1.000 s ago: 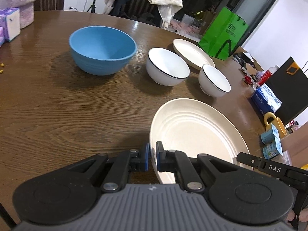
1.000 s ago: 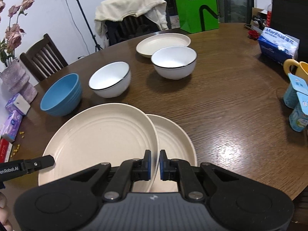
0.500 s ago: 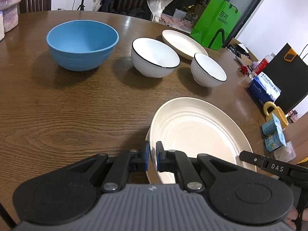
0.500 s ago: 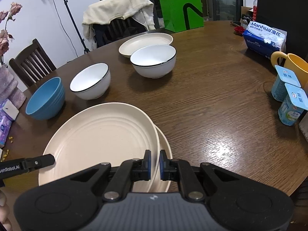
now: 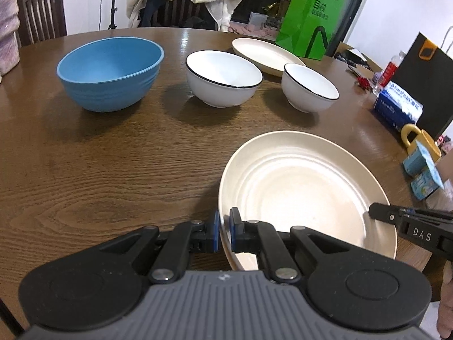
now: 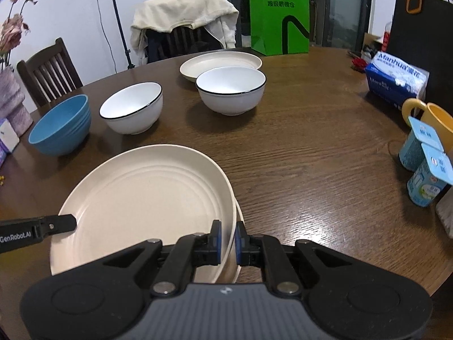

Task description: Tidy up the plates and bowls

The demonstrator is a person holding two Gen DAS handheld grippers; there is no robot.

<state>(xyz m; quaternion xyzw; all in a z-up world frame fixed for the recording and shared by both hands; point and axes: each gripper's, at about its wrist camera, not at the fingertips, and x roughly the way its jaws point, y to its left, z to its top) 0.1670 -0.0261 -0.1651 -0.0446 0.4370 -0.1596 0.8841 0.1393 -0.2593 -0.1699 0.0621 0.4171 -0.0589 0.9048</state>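
Observation:
A large cream plate (image 5: 305,192) (image 6: 147,198) is held by both rims just above the brown table. My left gripper (image 5: 223,232) is shut on its left rim. My right gripper (image 6: 228,238) is shut on its right rim. Under it lies a second cream plate (image 6: 240,218), of which only a thin edge shows. Further back stand a blue bowl (image 5: 110,68) (image 6: 61,127), a white bowl (image 5: 223,78) (image 6: 131,110), a second white bowl (image 5: 310,90) (image 6: 230,90) and another cream plate (image 5: 266,53) (image 6: 220,62).
A green bag (image 6: 279,14) and a cloth-draped chair (image 6: 184,25) stand behind the table. A blue tissue pack (image 6: 396,79), a yellow mug (image 6: 433,116) and two small cartons (image 6: 424,164) crowd the right edge. A vase with flowers (image 6: 11,96) is at the left.
The large plate has come down and slid over the lower plate, which now shows only as a sliver. Both grippers stay shut on its rims, and both views have rolled more level.

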